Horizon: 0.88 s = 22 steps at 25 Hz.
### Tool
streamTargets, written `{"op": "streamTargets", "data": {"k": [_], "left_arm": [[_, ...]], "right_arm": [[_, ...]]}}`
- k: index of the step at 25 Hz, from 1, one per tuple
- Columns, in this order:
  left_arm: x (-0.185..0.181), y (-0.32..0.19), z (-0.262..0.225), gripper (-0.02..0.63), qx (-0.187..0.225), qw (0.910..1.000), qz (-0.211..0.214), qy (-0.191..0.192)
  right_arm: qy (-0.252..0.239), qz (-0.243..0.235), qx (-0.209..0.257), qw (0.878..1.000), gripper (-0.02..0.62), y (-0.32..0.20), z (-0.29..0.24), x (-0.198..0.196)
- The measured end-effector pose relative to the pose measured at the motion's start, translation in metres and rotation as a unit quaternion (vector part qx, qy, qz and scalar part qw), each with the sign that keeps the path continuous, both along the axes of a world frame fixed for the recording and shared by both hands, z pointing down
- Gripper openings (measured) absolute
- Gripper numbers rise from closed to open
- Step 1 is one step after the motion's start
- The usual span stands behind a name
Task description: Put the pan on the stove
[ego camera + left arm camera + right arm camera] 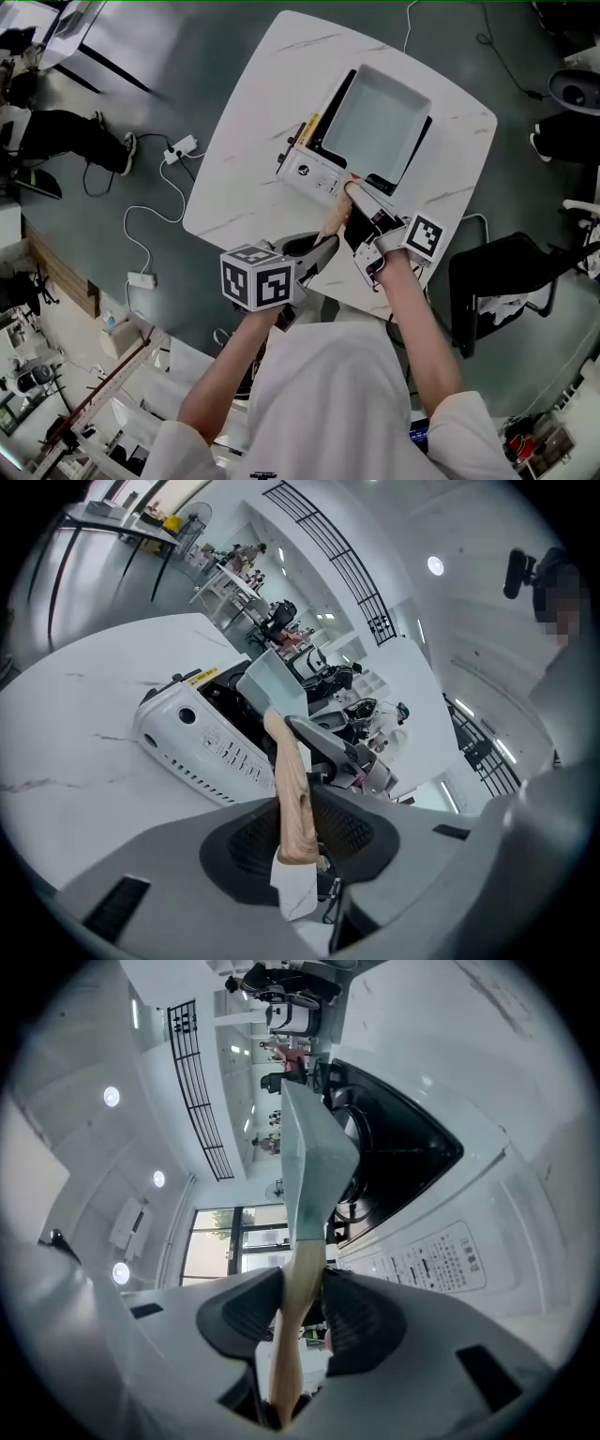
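Observation:
A square pale-green pan lies over the black top of a white portable stove on the table. Its wooden handle points toward me. My left gripper is shut on the handle's near end, and my right gripper is shut on it closer to the pan. In the left gripper view the handle runs up between the pads to the pan and stove. In the right gripper view the handle is pinched, with the pan edge-on above the stove.
The white marble-look table has bare surface left and right of the stove. On the floor lie a power strip and cables. A black chair stands at the right, and a seated person at the far left.

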<state>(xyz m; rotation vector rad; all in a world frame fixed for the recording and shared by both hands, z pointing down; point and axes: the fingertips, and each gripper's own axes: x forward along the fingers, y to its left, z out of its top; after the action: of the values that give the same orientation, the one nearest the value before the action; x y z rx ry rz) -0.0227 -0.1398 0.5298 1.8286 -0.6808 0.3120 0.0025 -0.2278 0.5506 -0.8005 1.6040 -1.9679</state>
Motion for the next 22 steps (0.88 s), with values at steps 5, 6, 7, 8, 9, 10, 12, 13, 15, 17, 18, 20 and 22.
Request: {"op": "streamTargets", "data": {"k": [5,6,7,8,9,10,12,13,15,17,18,20,22], "left_arm": [[-0.007,-0.007,0.008,0.103,-0.007,1.0000,0.003,0.000],[-0.009,-0.008,0.010,0.103,-0.009,1.0000,0.003,-0.002],[-0.010,-0.009,0.012,0.103,-0.011,0.9999,0.004,-0.003],[-0.010,-0.009,0.014,0.103,-0.012,0.9999,0.006,-0.004],[-0.010,-0.010,0.017,0.103,-0.014,0.9999,0.008,-0.005],[-0.010,-0.010,0.020,0.103,-0.017,0.9998,0.009,-0.006],[-0.012,-0.009,0.025,0.103,-0.026,0.9996,0.008,-0.009],[-0.013,-0.008,0.027,0.103,-0.031,0.9994,0.007,-0.012],[-0.016,-0.006,0.029,0.103,-0.037,0.9992,0.007,-0.017],[-0.017,-0.005,0.027,0.103,-0.037,0.9991,0.007,-0.017],[-0.017,-0.005,0.027,0.103,-0.038,0.9991,0.006,-0.017],[-0.016,-0.005,0.027,0.104,-0.040,0.9991,0.005,-0.016],[-0.016,-0.005,0.028,0.111,-0.039,0.9990,0.005,-0.020]], "right_arm": [[0.002,0.001,-0.005,1.000,0.144,-0.007,0.010,-0.006],[0.000,0.001,-0.008,1.000,0.144,-0.008,0.011,-0.008],[-0.001,0.001,-0.011,1.000,0.143,-0.008,0.013,-0.009],[-0.001,0.001,-0.014,1.000,0.143,-0.009,0.014,-0.009],[0.001,0.001,-0.016,1.000,0.141,-0.009,0.016,-0.008],[0.002,0.002,-0.017,1.000,0.141,-0.009,0.018,-0.008],[0.005,0.006,-0.020,1.000,0.141,-0.009,0.022,-0.009],[0.007,0.008,-0.022,1.000,0.140,-0.009,0.024,-0.010],[0.012,0.009,-0.025,1.000,0.141,-0.007,0.024,-0.012],[0.015,0.006,-0.026,1.000,0.146,-0.006,0.022,-0.013],[0.015,0.006,-0.026,1.000,0.148,-0.007,0.021,-0.013],[0.012,0.007,-0.027,1.000,0.154,-0.007,0.020,-0.013],[0.011,0.008,-0.027,1.000,0.166,-0.007,0.022,-0.012]]}}
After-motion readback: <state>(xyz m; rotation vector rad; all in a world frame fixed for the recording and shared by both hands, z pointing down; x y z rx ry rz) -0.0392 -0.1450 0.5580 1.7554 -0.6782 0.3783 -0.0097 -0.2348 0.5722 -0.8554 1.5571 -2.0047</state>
